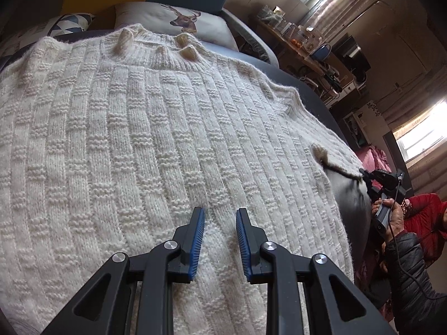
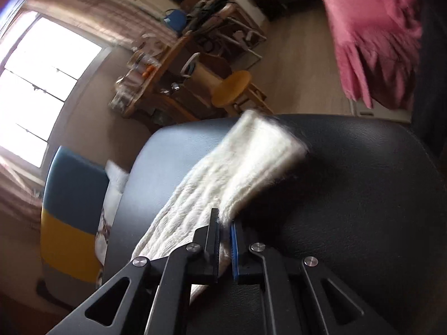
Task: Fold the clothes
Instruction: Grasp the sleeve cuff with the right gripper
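Blue-padded fingers (image 1: 199, 240) of left gripper (image 1: 220, 217) spread apart, hovering low over cream knit sweater (image 1: 156, 128), holding nothing.

Sweater spread flat on dark sofa seat (image 2: 349, 195), collar (image 1: 156, 44) far from left gripper, long axis running away toward deer cushion (image 1: 181, 19). Right gripper (image 2: 225, 223) clamped on cream sleeve (image 2: 237, 167), sleeve stretching away from right fingers (image 2: 213, 229) out to sweater's right side; probably nearer hand for folding sleeve inward across body.

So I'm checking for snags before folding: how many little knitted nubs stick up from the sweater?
5 visible: four clustered near the collar of the sweater, one by its right edge. Others may be hidden beyond view.
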